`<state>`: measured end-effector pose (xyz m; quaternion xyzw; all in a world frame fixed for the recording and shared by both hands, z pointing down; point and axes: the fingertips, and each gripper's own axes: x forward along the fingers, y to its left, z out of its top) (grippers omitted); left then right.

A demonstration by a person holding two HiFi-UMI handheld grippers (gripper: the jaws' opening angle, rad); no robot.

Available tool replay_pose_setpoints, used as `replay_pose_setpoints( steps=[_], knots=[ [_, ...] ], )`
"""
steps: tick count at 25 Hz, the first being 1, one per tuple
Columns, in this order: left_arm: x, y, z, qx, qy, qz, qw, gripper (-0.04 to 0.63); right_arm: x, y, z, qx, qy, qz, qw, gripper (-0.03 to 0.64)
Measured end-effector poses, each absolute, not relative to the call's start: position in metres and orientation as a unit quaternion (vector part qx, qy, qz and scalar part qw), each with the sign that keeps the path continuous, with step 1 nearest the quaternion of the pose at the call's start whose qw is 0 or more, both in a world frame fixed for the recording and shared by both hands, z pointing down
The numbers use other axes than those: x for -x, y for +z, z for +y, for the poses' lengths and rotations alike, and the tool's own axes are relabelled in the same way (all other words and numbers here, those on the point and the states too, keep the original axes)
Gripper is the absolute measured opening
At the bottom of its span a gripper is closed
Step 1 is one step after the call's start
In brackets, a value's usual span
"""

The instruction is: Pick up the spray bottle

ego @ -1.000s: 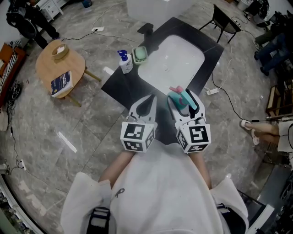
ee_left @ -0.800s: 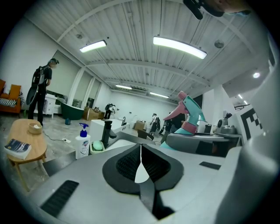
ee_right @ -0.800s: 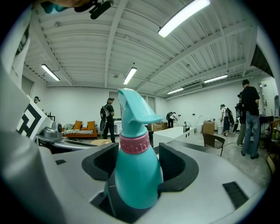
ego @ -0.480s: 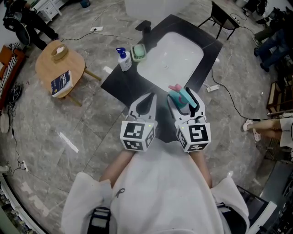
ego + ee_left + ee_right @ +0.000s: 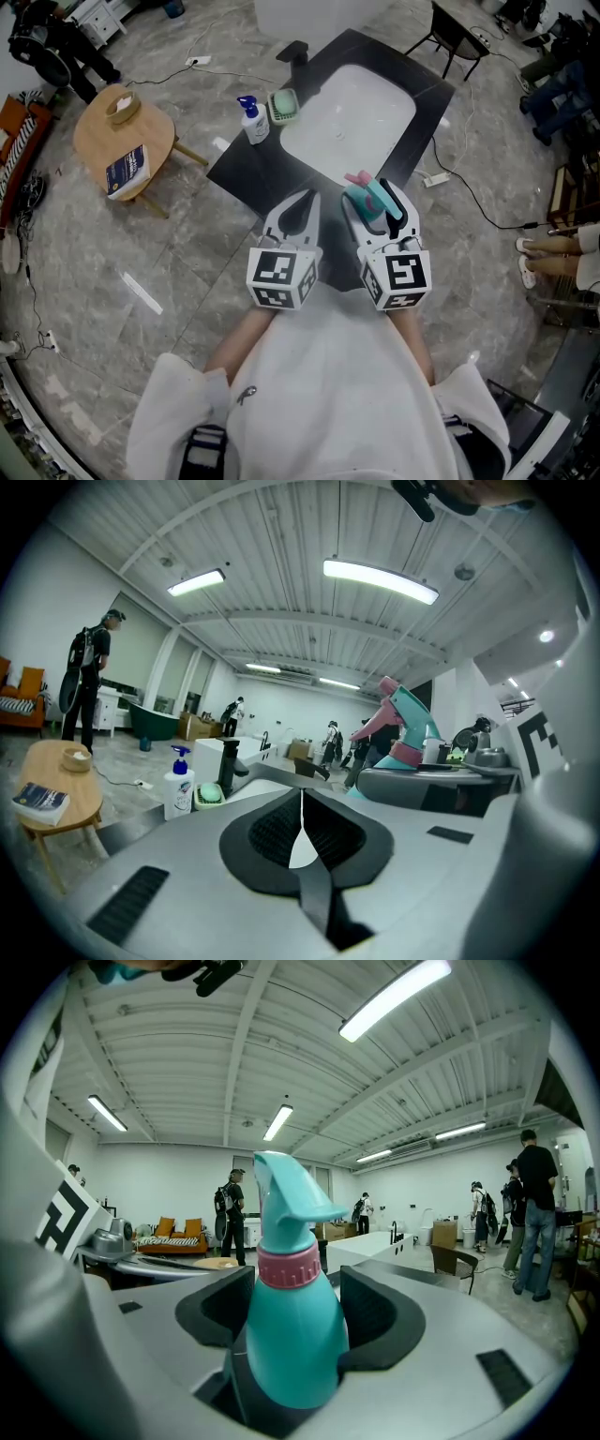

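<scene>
Black counter [image 5: 246, 171] is lying ahead of and below both grippers. Right gripper [image 5: 373, 208] is clamping the spray bottle [image 5: 292, 1335] round its belly, neck rising clear above the jaws. Left gripper [image 5: 298, 214] is hanging just beside it, jaws pressed together on nothing.

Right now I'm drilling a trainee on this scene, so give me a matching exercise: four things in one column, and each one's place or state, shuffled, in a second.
1. spray bottle
2. left gripper
3. pump bottle
4. book

A. on the round wooden table
B. shut, nothing between the jaws
C. clamped in the right gripper
D. on the dark counter beside the sink

Pairs: 1-C, 2-B, 3-D, 4-A.
</scene>
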<state>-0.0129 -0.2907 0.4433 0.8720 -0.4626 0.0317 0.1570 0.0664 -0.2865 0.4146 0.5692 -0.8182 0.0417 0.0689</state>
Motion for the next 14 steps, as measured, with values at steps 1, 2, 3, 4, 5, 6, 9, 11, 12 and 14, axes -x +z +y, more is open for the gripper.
replay_pose_setpoints(
  steps=[1, 2, 3, 4, 5, 6, 9, 11, 12, 14],
  knots=[
    [0.0129, 0.4433, -0.2900, -0.872, 0.032, -0.463, 0.156, 0.029, -0.0664, 0.4145, -0.2857, -0.569, 0.041, -0.818, 0.069, 0.305],
    [0.0129, 0.4432, -0.2892, -0.872, 0.031, -0.463, 0.156, 0.029, -0.0666, 0.4145, -0.2847, -0.569, 0.040, -0.818, 0.069, 0.305],
    [0.0128, 0.4429, -0.2883, -0.872, 0.031, -0.463, 0.155, 0.029, -0.0671, 0.4145, -0.2837, -0.570, 0.039, -0.818, 0.070, 0.305],
    [0.0125, 0.4426, -0.2874, -0.872, 0.032, -0.463, 0.155, 0.029, -0.0681, 0.4147, -0.2830, -0.572, 0.039, -0.816, 0.071, 0.305],
    [0.0121, 0.4423, -0.2868, -0.872, 0.032, -0.463, 0.154, 0.029, -0.0694, 0.4152, -0.2827, -0.576, 0.038, -0.814, 0.074, 0.305],
    [0.0116, 0.4421, -0.2867, -0.873, 0.032, -0.463, 0.154, 0.029, -0.0708, 0.4158, -0.2828, -0.578, 0.038, -0.811, 0.076, 0.305],
    [0.0100, 0.4425, -0.2875, -0.873, 0.032, -0.462, 0.154, 0.029, -0.0726, 0.4172, -0.2831, -0.580, 0.039, -0.810, 0.078, 0.305],
    [0.0083, 0.4433, -0.2881, -0.873, 0.032, -0.462, 0.154, 0.029, -0.0736, 0.4176, -0.2831, -0.579, 0.039, -0.811, 0.077, 0.305],
    [0.0074, 0.4440, -0.2885, -0.873, 0.033, -0.462, 0.153, 0.029, -0.0743, 0.4175, -0.2833, -0.578, 0.040, -0.811, 0.076, 0.305],
    [0.0055, 0.4459, -0.2894, -0.872, 0.034, -0.463, 0.153, 0.029, -0.0761, 0.4172, -0.2836, -0.577, 0.041, -0.812, 0.075, 0.305]
  ],
)
